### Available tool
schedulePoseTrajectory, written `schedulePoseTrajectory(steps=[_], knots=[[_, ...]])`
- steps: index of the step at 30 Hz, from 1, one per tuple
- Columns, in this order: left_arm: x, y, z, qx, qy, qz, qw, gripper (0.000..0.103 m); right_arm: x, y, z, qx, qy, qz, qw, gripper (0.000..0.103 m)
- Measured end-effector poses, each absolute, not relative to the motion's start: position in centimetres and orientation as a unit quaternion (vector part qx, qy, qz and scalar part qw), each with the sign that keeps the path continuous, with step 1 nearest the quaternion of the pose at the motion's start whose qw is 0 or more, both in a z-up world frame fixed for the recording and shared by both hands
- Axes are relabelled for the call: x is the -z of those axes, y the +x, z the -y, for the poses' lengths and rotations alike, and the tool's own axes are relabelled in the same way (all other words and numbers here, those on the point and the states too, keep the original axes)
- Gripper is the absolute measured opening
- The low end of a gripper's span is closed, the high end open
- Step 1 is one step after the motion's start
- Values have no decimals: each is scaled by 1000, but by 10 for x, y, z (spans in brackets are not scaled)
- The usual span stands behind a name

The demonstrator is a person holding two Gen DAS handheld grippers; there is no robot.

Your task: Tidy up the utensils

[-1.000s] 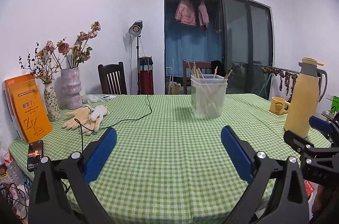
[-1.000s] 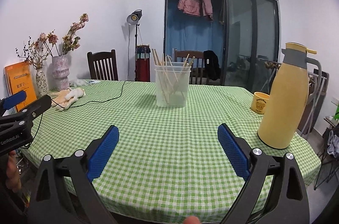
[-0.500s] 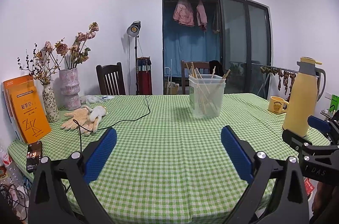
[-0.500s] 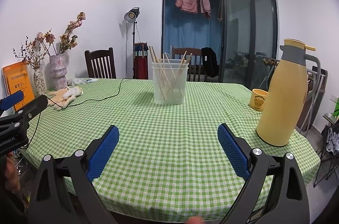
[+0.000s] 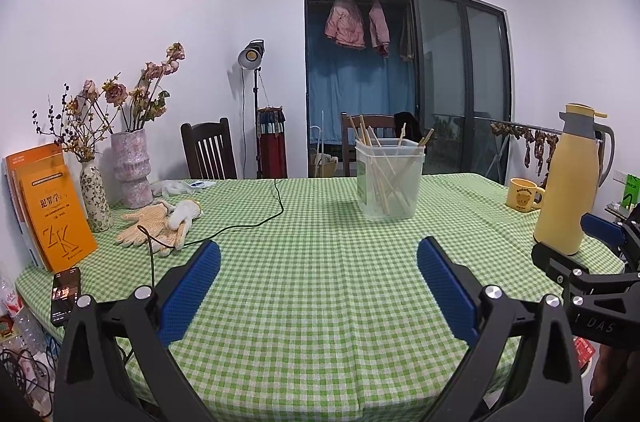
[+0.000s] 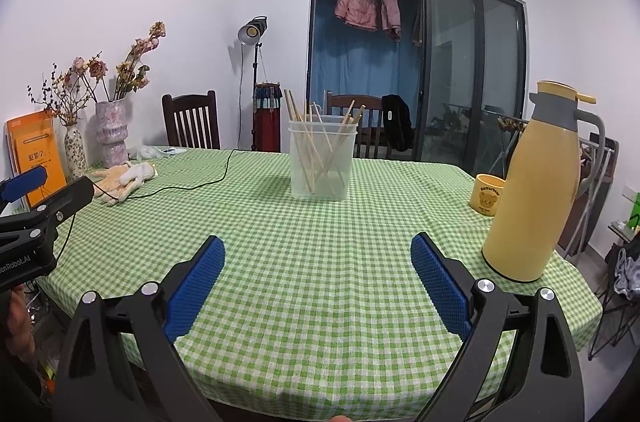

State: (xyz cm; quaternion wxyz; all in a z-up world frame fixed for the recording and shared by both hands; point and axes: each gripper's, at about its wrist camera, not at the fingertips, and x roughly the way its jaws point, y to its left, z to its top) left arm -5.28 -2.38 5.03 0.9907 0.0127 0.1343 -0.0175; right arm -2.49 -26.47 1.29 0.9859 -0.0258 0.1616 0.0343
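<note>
A clear plastic tub (image 5: 389, 180) (image 6: 323, 162) stands upright near the middle of the green checked table, with several wooden chopsticks (image 5: 382, 162) (image 6: 310, 142) leaning inside it. My left gripper (image 5: 319, 258) hangs open over the table's near edge, well short of the tub, nothing between its blue pads. My right gripper (image 6: 318, 254) is open too, empty, also near the front edge. Each gripper shows at the side of the other's view: the right one (image 5: 580, 254), the left one (image 6: 40, 190).
A yellow thermos jug (image 6: 536, 190) and a yellow mug (image 6: 488, 196) stand at the right. At the left lie work gloves (image 5: 160, 222), a black cable (image 5: 248, 222), a phone (image 5: 66, 296), orange books (image 5: 52, 214) and two vases (image 5: 130, 166). Chairs stand behind the table.
Both views have drifted slightly back and lower, so the tub sits a little farther away. Both grippers stay open and empty; nothing on the table has moved.
</note>
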Motion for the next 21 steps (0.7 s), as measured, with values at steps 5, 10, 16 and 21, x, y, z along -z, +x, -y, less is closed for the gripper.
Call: schedulePoseTrajectory(steps=[5, 10, 16, 21], knots=[[-50, -53, 23, 16, 12, -135, 991, 96, -14, -26, 264, -33, -26, -156, 987, 90], [-50, -53, 23, 17, 14, -133, 991, 96, -14, -26, 266, -28, -21, -156, 987, 90], [-51, -52, 22, 16, 12, -133, 991, 96, -15, -25, 266, -42, -12, -165, 985, 90], [-51, -53, 22, 16, 12, -133, 991, 96, -15, -24, 268, -41, -8, -168, 985, 90]])
